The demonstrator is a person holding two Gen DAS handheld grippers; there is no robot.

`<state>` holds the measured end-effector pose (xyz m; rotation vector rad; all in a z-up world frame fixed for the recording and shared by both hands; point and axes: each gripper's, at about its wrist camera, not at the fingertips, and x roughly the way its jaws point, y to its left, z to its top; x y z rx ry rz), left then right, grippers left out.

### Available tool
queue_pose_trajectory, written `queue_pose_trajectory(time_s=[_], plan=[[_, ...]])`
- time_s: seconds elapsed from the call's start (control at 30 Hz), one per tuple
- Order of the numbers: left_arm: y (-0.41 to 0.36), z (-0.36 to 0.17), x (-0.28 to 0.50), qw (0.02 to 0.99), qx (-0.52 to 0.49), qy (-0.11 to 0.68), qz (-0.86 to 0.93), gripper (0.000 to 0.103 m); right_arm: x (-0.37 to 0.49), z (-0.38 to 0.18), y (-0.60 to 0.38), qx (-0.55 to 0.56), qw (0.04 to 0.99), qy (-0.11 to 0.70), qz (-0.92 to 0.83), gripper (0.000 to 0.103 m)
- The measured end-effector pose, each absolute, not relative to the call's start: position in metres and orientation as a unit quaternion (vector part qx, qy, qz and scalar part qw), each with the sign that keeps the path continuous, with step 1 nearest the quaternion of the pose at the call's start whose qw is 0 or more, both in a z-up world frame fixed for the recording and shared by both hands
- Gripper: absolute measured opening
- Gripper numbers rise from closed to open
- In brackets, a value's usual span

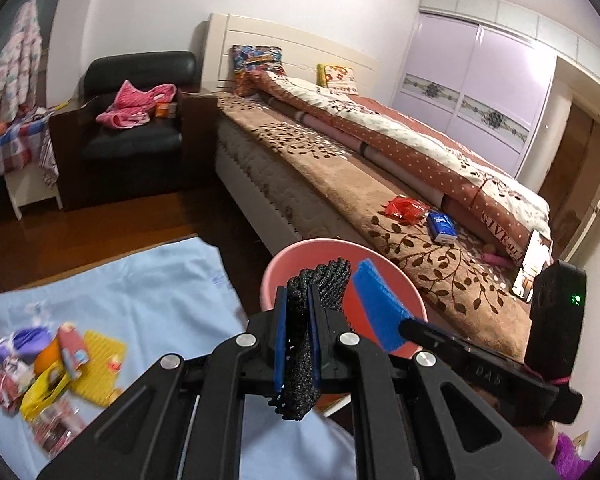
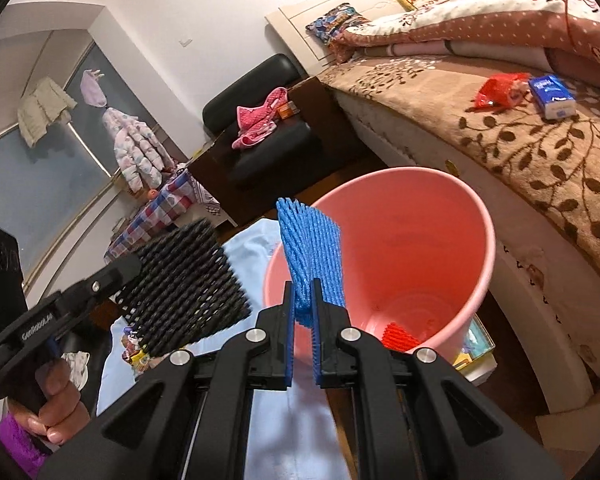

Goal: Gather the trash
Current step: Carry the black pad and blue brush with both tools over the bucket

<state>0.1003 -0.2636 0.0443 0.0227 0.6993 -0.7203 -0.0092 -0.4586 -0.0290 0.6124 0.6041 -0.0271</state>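
Now left tongs [image 1: 298, 312] angled down, clamping black mesh [image 1: 320, 284]; right tongs [image 2: 302, 312] clamping blue mesh [image 2: 308, 240] over pink bucket [image 2: 476, 216]

**Surfaces and what sits on them**

Dark wood floor [image 1: 112, 220]: pink bucket [image 2: 452, 216] stands beside the bed [image 1: 260, 184]; pale blue cloth [image 1: 140, 280] spread flat, with a blurred heap of packets and a yellow mat [image 1: 100, 356] on it. Bed's brown leaf-pattern blanket [image 1: 340, 176] carries a red wrapper [image 1: 404, 209], a blue tissue pack [image 1: 442, 226] just beside it, and a folded quilt [image 1: 400, 136] behind.
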Motion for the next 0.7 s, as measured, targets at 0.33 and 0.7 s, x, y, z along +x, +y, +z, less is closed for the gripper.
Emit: queue_pose_trajectory(time_s=[0.33,0.7], plan=[[-0.311,0.017,0.122,0.866,0.025,0.363,-0.343,0.009,-0.009,-0.036,-0.467,0.286,0.91,0.3,-0.035,0.007],[-0.323,0.006,0.127,0.863,0.021,0.367,-0.347,0.048,0.0,-0.044,-0.471,0.282,0.906,0.31,-0.063,0.023]])
